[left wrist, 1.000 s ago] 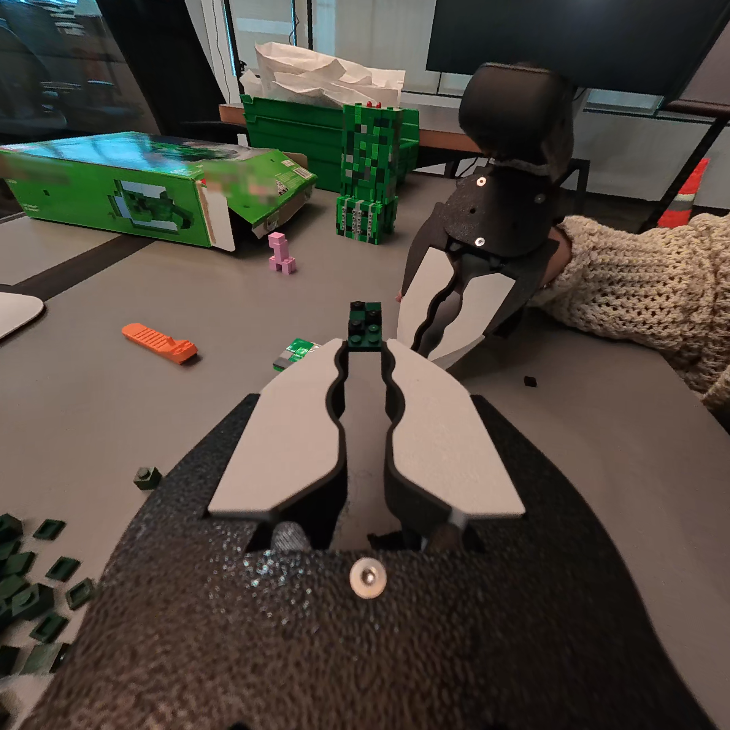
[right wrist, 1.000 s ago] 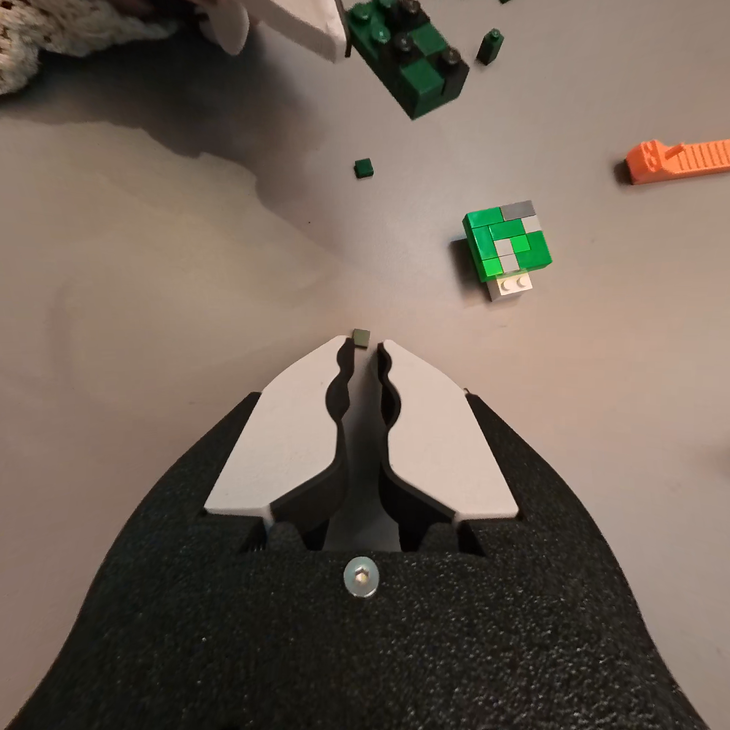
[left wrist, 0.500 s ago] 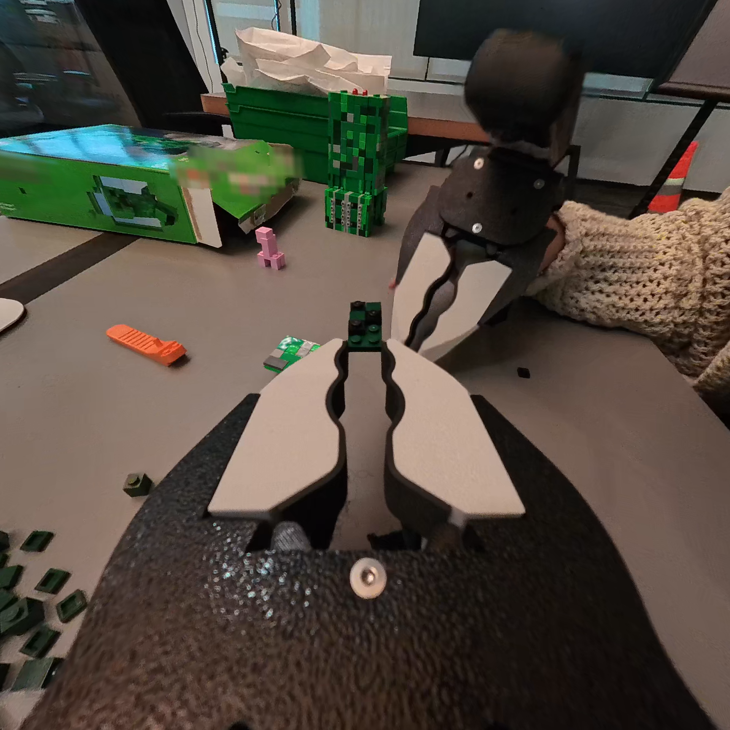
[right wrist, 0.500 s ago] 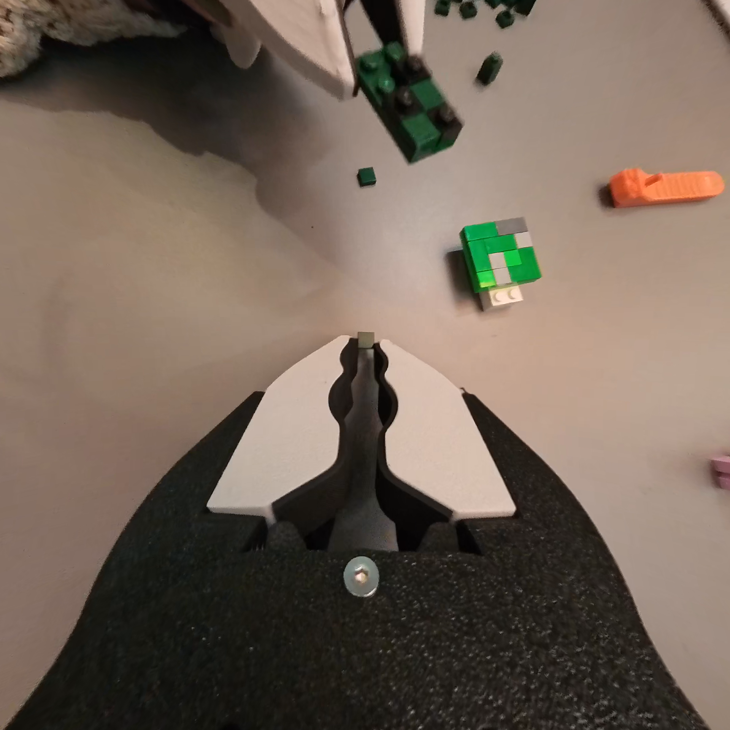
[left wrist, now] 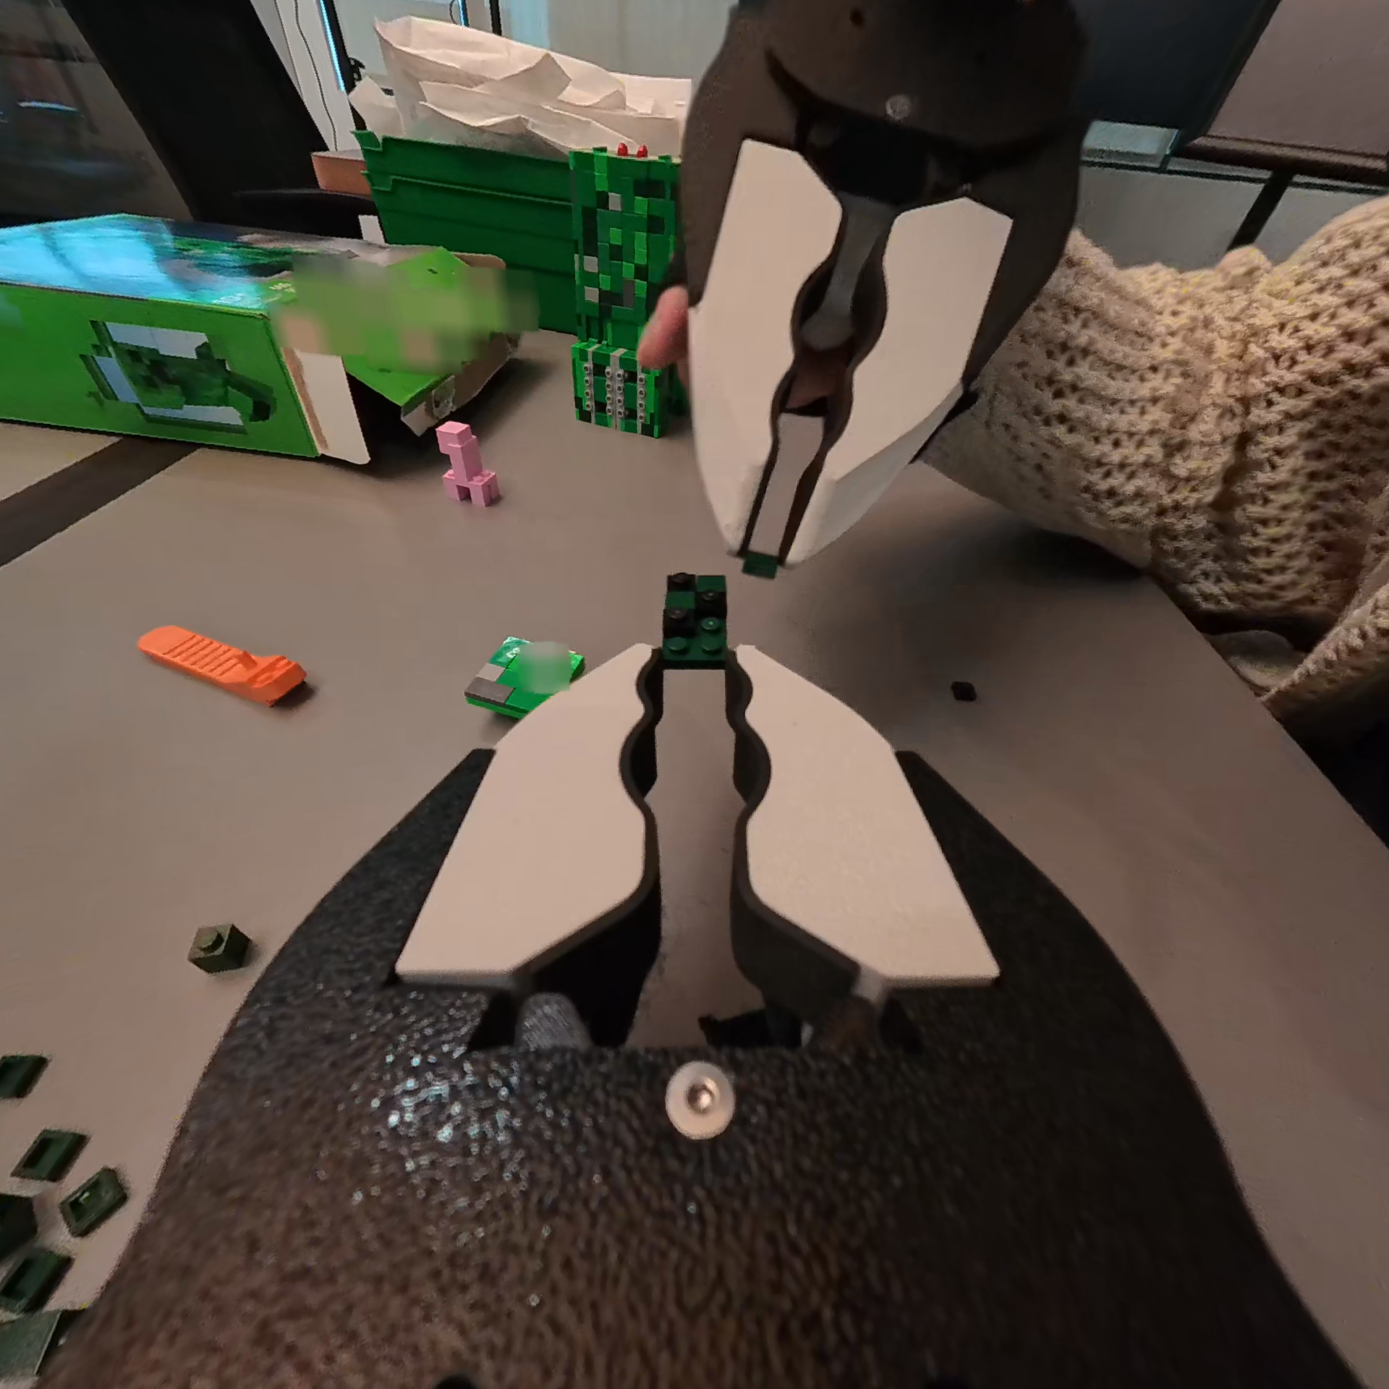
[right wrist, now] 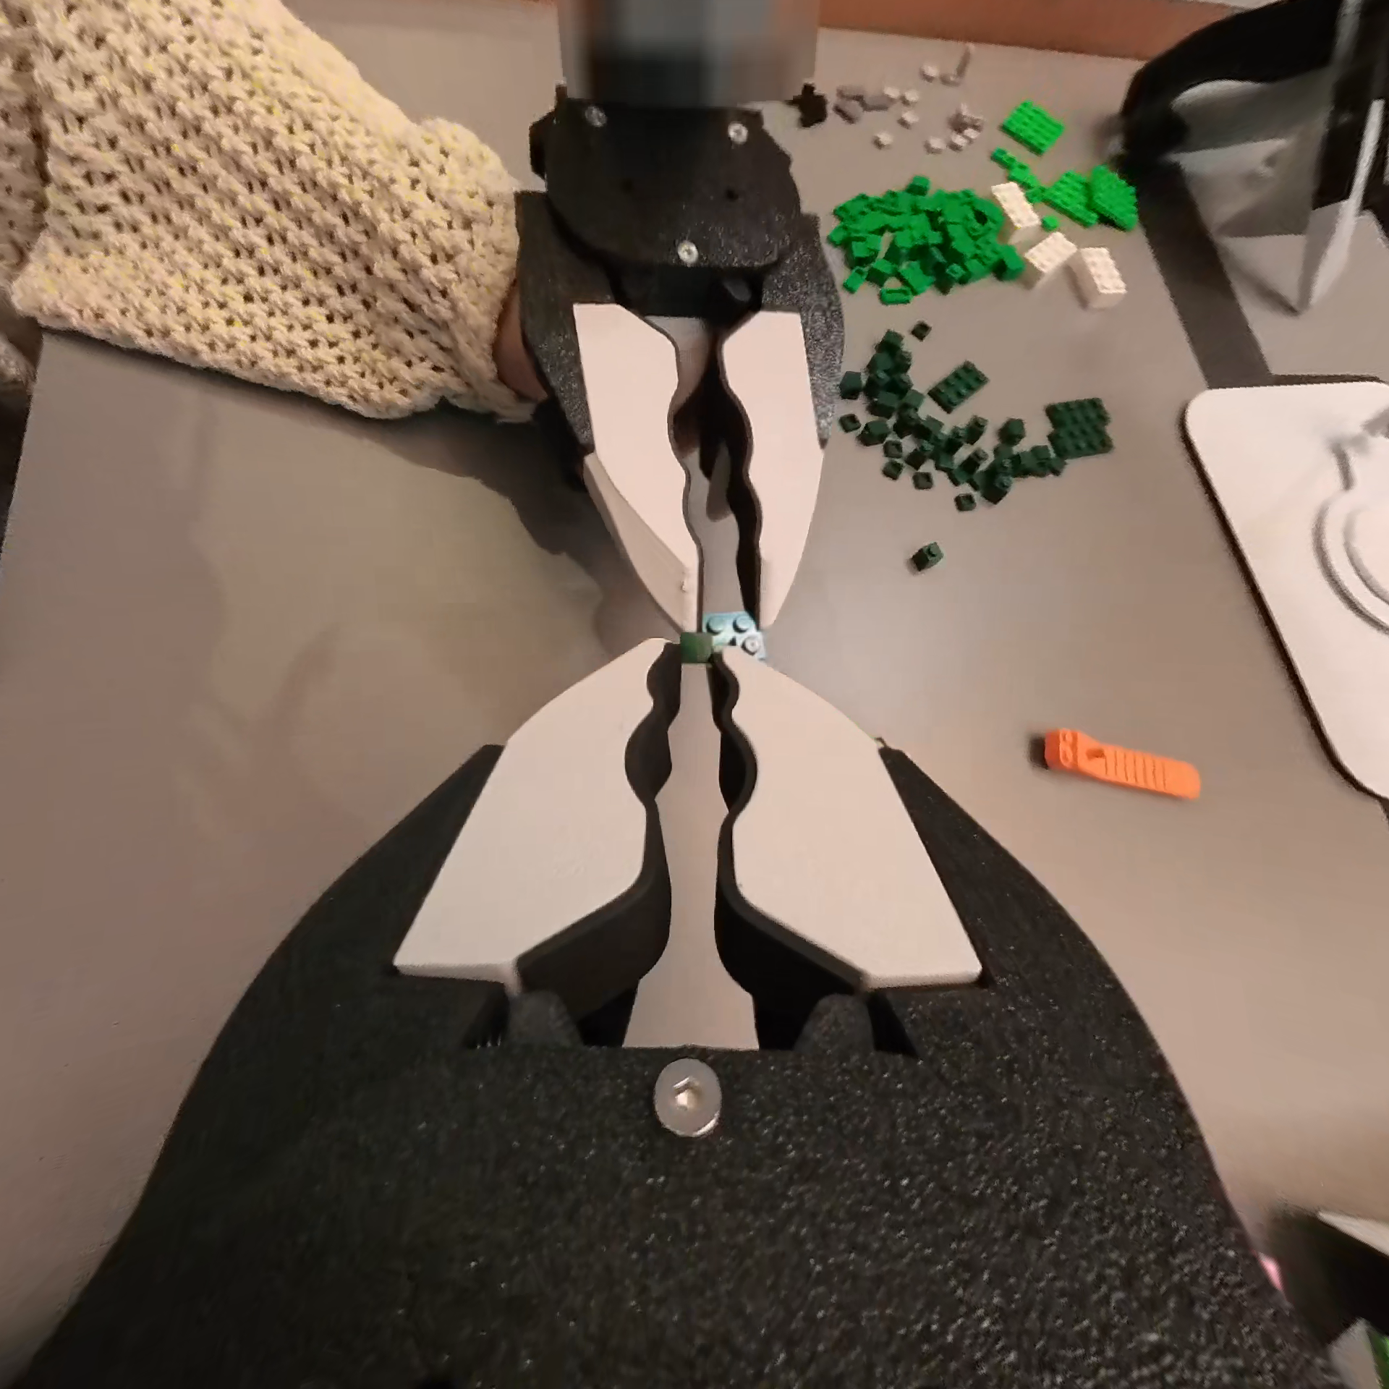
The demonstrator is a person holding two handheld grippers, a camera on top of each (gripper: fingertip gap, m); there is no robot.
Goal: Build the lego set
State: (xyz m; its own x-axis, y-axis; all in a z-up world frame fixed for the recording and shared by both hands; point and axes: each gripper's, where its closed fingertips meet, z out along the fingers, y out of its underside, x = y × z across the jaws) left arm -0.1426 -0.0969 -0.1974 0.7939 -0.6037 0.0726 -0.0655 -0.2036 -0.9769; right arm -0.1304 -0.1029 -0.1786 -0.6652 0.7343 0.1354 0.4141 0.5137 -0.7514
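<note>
Crumpled white paper [left wrist: 526, 90], cream knitted sleeve [left wrist: 1172, 421]

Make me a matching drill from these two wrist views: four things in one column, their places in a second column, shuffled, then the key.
Things
1. small dark green brick
2. dark green and black studded block
3. orange ridged plastic brick separator
4. pink blocky figure

Places
A. lying flat on the grey table, gripped by nothing
B. pinched at the tips of the right gripper
C. standing near the open end of the green cardboard box
D. clamped at the tips of the left gripper

Pairs: 1-B, 2-D, 3-A, 4-C
</note>
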